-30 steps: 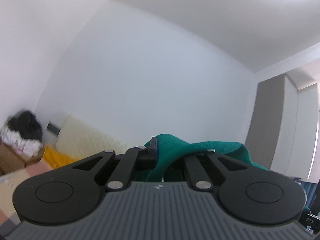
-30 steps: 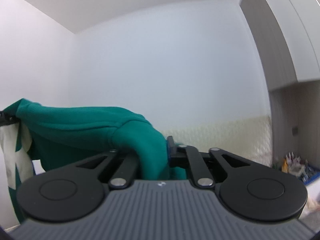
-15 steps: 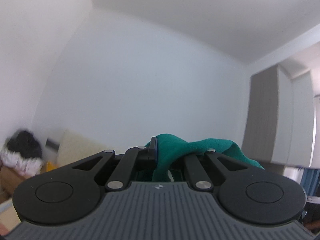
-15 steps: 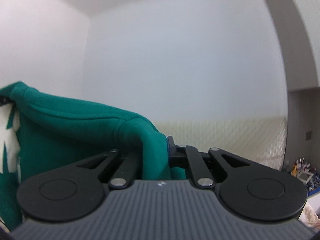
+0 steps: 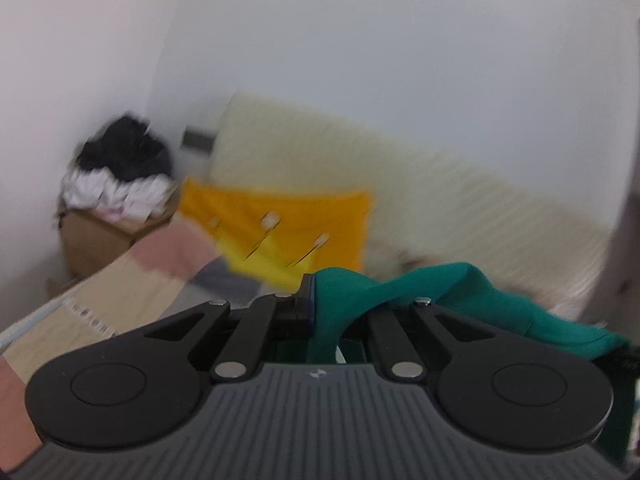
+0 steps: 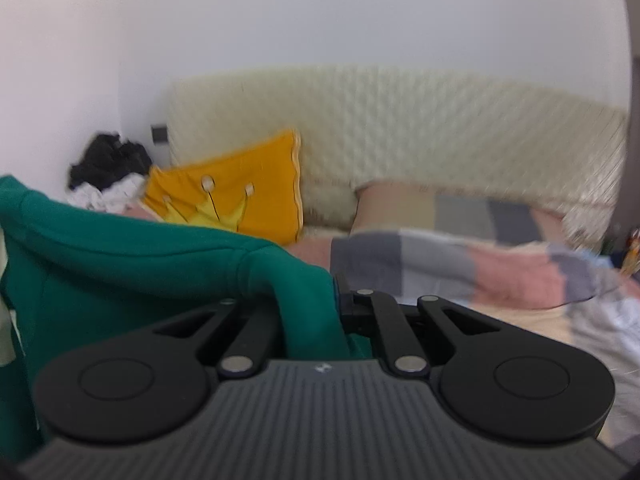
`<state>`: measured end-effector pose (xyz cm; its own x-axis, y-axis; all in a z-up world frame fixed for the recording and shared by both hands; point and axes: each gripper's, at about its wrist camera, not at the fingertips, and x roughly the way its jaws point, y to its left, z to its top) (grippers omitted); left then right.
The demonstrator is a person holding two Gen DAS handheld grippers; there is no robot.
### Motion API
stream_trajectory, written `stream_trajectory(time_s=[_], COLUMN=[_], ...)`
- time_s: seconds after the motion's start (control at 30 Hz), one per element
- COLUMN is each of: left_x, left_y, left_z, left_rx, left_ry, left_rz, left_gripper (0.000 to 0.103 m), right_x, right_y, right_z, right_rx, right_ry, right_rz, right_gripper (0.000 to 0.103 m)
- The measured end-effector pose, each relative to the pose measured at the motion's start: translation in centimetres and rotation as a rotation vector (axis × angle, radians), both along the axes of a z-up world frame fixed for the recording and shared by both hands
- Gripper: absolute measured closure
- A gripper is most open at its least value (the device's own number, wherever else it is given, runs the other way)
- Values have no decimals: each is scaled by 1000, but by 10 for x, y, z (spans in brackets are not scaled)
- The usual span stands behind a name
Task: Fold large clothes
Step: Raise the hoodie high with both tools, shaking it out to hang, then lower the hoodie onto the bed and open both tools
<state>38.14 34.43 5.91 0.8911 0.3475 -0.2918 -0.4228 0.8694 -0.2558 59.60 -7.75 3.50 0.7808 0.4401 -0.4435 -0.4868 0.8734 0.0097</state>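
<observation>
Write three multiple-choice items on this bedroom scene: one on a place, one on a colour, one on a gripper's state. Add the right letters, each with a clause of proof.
1. Where does the yellow cushion lean?
A. against the cream headboard
B. inside the cardboard box
C. on the floor

2. What colour is the garment held up between the grippers?
A. red
B. green
C. black

3. How does the right gripper stand?
A. wide open and empty
B. shut on a fold of the garment
C. shut on the cushion

Answers:
1. A, as the cushion stands on the bed with the quilted headboard right behind it.
2. B, as green cloth shows in both wrist views.
3. B, as green cloth is pinched between its closed fingers, as it is in the left gripper.
</observation>
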Motion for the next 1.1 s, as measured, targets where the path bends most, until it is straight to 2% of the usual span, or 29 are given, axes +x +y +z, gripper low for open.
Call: stream_trajectory(time_s=[0.03, 0.13, 0.23, 0.4, 0.5, 0.57, 0.6, 0.67, 0.7, 0.73, 0.77, 0.8, 0.83, 0.87, 1.1], left_x=[23, 96, 154, 214, 230, 221, 222, 217, 214, 209, 202, 198, 191, 182, 125], left_y=[16, 67, 97, 128, 132, 122, 125, 124, 122, 118, 113, 110, 107, 102, 40], left_z=[-21, -87, -146, -217, -241, -236, -239, -233, -226, -217, -205, -197, -189, -179, -114], left_rx=[-12, -22, -18, -75, -31, -20, -38, -62, -60, -58, -63, -76, -88, -92, -61], left_ry=[37, 129, 239, 395, 462, 489, 489, 485, 484, 486, 488, 487, 472, 452, 401], left_rz=[15, 40, 44, 39, 19, 8, 12, 9, 0, -12, -22, -33, -49, -66, -150], left_gripper=[98, 98, 98, 98, 97, 96, 96, 96, 92, 80, 54, 43, 32, 32, 32], right_x=[19, 39, 63, 91, 100, 106, 109, 109, 110, 107, 108, 109, 106, 101, 38], right_y=[15, 53, 76, 89, 91, 95, 96, 97, 96, 94, 93, 92, 90, 86, 45], right_z=[-19, -64, -106, -172, -197, -209, -212, -211, -210, -205, -206, -205, -200, -194, -142], right_rx=[-20, -70, -108, -126, -123, -103, -95, -84, -78, -70, -64, -60, -52, -36, 45], right_ry=[16, 70, 131, 233, 284, 319, 329, 341, 345, 355, 363, 377, 395, 404, 371], right_rz=[1, 1, -1, -1, 0, -8, -11, -11, -9, -9, -12, -16, -15, -13, 21], right_gripper=[95, 95, 95, 95, 94, 94, 93, 92, 92, 89, 81, 72, 52, 41, 40])
